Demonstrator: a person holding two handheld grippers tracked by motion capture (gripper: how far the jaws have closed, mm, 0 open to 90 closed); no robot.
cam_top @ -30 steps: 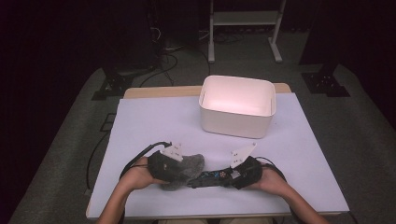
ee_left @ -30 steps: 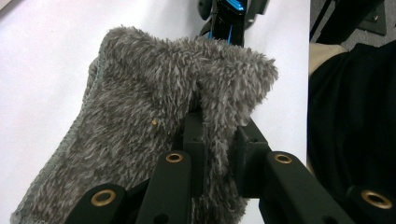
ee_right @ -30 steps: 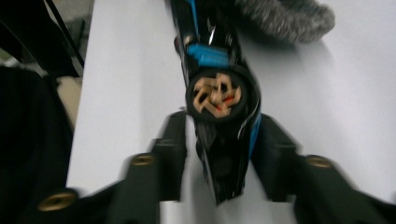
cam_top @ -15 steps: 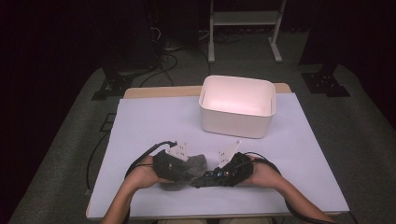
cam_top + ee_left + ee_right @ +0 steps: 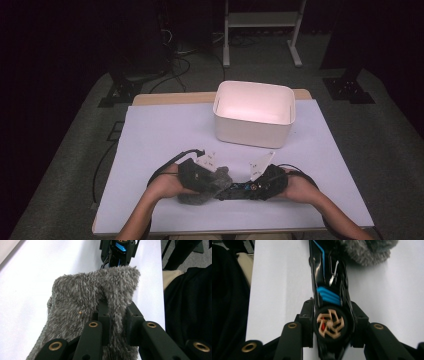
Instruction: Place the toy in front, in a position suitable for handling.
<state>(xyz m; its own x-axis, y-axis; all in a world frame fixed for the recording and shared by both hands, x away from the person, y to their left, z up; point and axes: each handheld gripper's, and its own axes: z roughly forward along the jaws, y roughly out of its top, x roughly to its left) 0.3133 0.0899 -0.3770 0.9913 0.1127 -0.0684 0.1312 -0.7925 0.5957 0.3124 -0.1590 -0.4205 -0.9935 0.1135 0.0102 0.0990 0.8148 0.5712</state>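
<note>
You have one fuzzy grey sock (image 5: 207, 187), one black-and-blue tool (image 5: 245, 190), one white bin (image 5: 252, 131), two claws.

White bin (image 5: 254, 114) sitting w/ open top on far-right part of table, on white sheet (image 5: 165, 135) covering most of tabletop. Metal stand (image 5: 260, 20) & cables (image 5: 177, 50) lying on floor beyond far edge.

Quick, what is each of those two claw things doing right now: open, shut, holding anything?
Left gripper: shut on the grey fuzzy cloth.
Right gripper: jaws have just been closing, now shut on the black toy car.
</note>
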